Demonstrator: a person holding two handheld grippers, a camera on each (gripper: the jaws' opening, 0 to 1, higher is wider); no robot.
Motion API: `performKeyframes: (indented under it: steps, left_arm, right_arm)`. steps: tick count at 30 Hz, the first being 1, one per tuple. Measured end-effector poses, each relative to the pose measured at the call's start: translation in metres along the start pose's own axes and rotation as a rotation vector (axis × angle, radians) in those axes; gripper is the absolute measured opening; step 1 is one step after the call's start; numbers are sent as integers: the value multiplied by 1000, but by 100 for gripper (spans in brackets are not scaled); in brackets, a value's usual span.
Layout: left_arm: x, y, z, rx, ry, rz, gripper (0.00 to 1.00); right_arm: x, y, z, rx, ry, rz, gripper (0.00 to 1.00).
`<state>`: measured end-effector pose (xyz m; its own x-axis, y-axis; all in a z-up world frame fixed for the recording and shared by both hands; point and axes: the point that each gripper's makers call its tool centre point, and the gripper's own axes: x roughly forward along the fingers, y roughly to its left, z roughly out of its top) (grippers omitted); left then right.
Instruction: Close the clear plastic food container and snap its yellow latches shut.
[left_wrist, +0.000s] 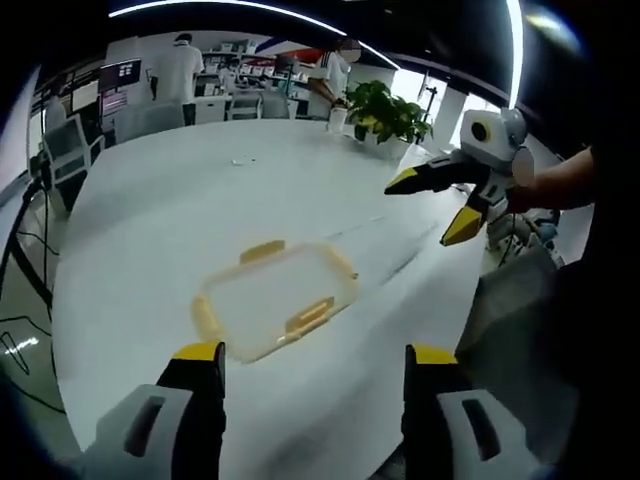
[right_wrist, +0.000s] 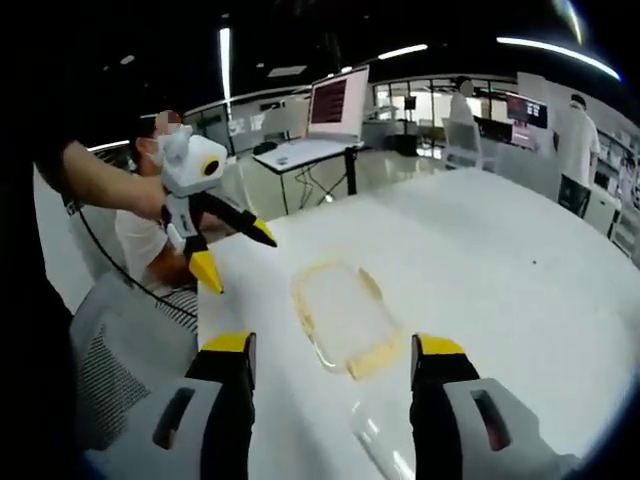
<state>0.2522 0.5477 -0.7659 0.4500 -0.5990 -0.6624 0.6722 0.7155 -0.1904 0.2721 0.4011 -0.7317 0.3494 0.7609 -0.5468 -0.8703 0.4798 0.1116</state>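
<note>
- in the left gripper view, the left claw (left_wrist: 312, 362) rose from the bottom edge with its two yellow-tipped jaws spread wide and nothing between them.
- the clear plastic food container (left_wrist: 275, 299) lay flat on the white worktop (left_wrist: 180, 215), just ahead of that claw and a little left of the gap between its jaws, not touched by either jaw.
- yellow latches (left_wrist: 309, 314) showed along the container's rim, one on the near side and one on the far side; blur hid whether they were snapped down.
- further right in the same view, the right claw (left_wrist: 432, 208) hung in the air above the worktop's right edge, held by a hand (left_wrist: 530, 190), jaws parted and empty, well apart from the container.
- a potted plant (left_wrist: 385, 112) stood at the far end of the worktop, and people stood at desks beyond it.
- in the right gripper view, the left claw (right_wrist: 236, 255) showed at the left, held up by a person's hand (right_wrist: 160, 200), jaws parted and pointing down toward the worktop's (right_wrist: 480, 250) near corner, short of the container.
- the container (right_wrist: 342, 318) lay ahead of the right claw (right_wrist: 333, 350), between the lines of its two jaws and close to their tips, with no contact visible.
- the right claw's jaws stood wide apart and held nothing.
- a monitor (right_wrist: 338, 102) stood on a desk in the background.
</note>
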Motion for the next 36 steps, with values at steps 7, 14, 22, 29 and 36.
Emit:
performKeyframes:
  steps: [7,14,22,29,36]
  left_arm:
    - [3,8,1,14,17,-3,67]
    - [7,25,1,52,53,-9,65]
    - [15,40,3,107,102,-15,64]
    - [22,46,-1,151,146,-27,63]
    - [31,52,-5,196,192,-43,63]
  right_arm:
    - [6,-6,-2,-9,15,-7,60]
    - [12,-14,-9,-17,45,-15,60]
    - [22,-19,-11,-60,86,-8,58]
    - [31,-20,-14,-134,137,16,56]
    - [43,-24,-24,-201,206,41,55]
